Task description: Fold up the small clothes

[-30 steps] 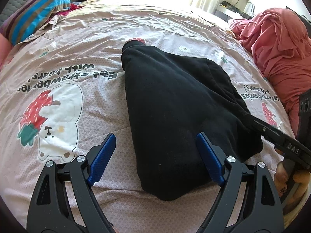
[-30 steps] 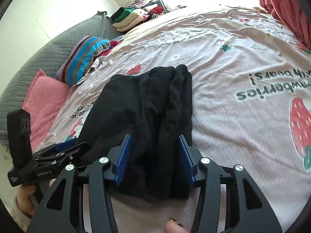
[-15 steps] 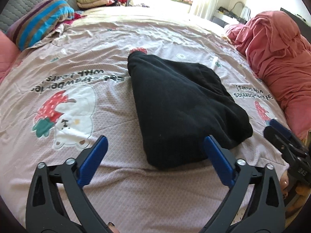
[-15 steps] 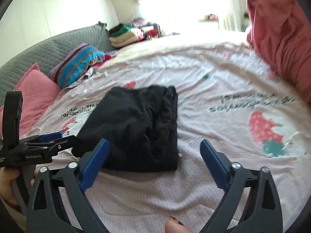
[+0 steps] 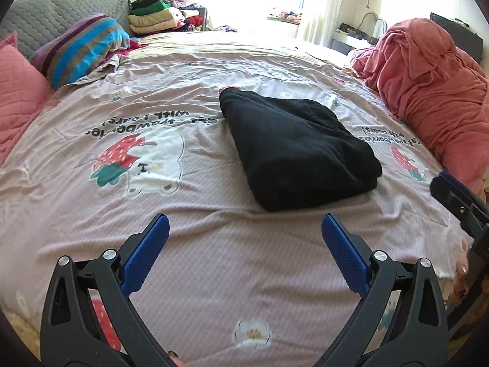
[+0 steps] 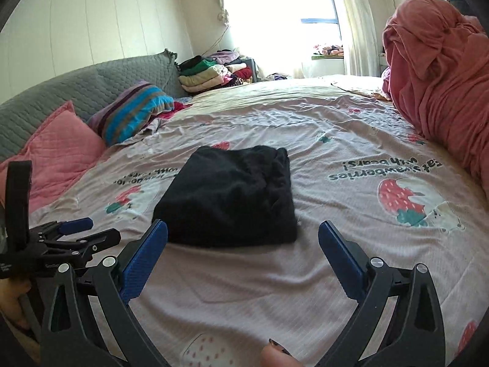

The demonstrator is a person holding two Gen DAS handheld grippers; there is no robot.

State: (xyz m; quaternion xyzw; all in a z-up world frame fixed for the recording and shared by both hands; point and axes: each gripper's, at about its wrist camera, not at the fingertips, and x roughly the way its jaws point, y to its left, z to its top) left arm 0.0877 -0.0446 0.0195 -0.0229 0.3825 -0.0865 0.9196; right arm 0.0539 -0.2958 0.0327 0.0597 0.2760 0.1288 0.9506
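A black garment (image 5: pixel 293 146) lies folded into a compact wedge on the pink printed bedsheet (image 5: pixel 214 263); it also shows in the right wrist view (image 6: pixel 232 198). My left gripper (image 5: pixel 244 232) is open and empty, held back from the garment's near edge. My right gripper (image 6: pixel 243 238) is open and empty, just short of the garment's near edge. The right gripper also shows at the right edge of the left wrist view (image 5: pixel 458 198). The left gripper shows at the left of the right wrist view (image 6: pixel 61 238).
A heap of red cloth (image 5: pixel 428 85) lies along the bed's right side. A striped pillow (image 5: pixel 82 46) and a pink pillow (image 5: pixel 18 91) lie at the left. Stacked folded clothes (image 5: pixel 156 15) sit at the far end by the grey headboard (image 6: pixel 76 91).
The right gripper let go of the black garment and opened wide. Both grippers drew back toward me and rose, so the garment now lies free on the sheet.
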